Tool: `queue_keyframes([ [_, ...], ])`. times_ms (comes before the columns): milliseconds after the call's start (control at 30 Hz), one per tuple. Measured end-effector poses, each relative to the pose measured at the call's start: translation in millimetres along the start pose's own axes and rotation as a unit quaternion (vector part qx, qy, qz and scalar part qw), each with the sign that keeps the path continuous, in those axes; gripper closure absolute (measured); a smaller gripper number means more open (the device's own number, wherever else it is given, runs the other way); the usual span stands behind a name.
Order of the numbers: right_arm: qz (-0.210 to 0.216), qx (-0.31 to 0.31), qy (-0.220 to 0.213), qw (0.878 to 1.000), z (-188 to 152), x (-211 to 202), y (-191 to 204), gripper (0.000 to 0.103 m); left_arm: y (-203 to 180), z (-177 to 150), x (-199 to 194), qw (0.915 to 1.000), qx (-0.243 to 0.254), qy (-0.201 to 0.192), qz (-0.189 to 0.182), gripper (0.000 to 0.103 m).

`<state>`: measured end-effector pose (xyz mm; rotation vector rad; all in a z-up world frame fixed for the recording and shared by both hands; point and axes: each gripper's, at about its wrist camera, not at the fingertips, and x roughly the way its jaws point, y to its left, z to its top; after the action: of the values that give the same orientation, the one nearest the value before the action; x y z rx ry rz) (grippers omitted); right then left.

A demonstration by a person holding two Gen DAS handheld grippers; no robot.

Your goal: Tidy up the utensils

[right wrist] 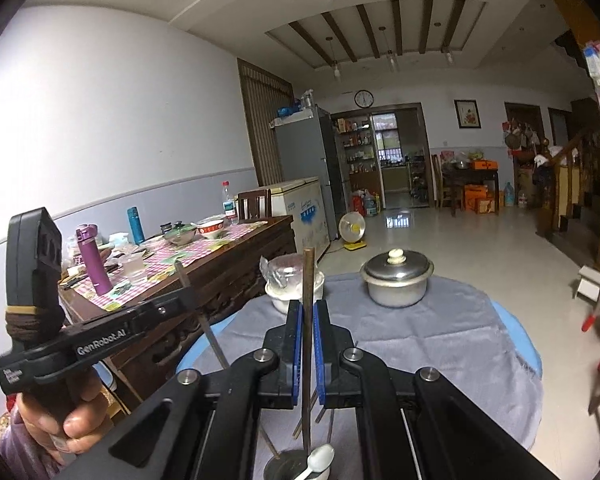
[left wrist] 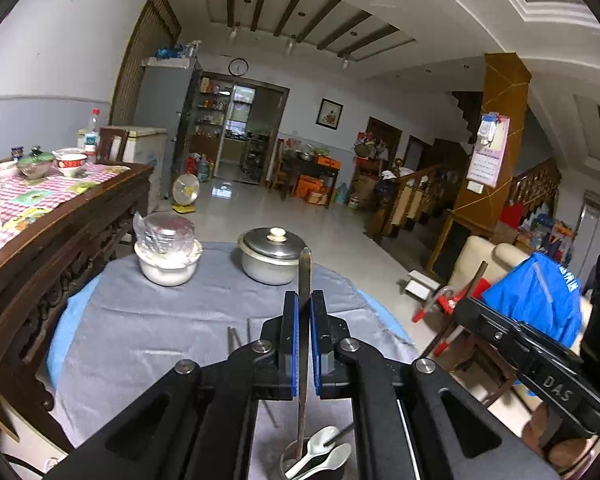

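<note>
Above the cloth-covered tabletop (left wrist: 140, 328), one stiff, light, slippery chopstick (left wrist: 305, 276) is clamped mid-shaft by the left tongs (left wrist: 304, 312) and another (right wrist: 309, 280) by the right tongs (right wrist: 308, 320), lower ends over the spoon-filled cup (left wrist: 300, 460).

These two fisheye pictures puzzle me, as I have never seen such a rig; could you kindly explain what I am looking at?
A person holds a hand-held gripper in each hand; a camera on each looks forward along its fingers. The left wrist view shows the left gripper shut on a chopstick; the right wrist view shows the right gripper shut on another chopstick. Below both stands a cup holding white spoons. On the grey cloth sit a lidded metal pot, a covered white bowl and loose chopsticks.
</note>
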<state>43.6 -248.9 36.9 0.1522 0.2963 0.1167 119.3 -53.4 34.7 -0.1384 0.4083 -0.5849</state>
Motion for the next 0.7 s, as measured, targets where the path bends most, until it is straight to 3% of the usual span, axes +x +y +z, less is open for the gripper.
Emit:
queue_keyframes([
  [400, -0.005, 0.024, 0.039, 0.999, -40, 0, -7, 0.097, 6, -32, 8, 0.9990, -0.031, 0.029, 0.012, 0.097],
  [700, -0.013, 0.050, 0.055, 0.997, -55, 3, -17, 0.097, 0, -46, 10, 0.9986, -0.025, 0.034, 0.032, 0.097],
])
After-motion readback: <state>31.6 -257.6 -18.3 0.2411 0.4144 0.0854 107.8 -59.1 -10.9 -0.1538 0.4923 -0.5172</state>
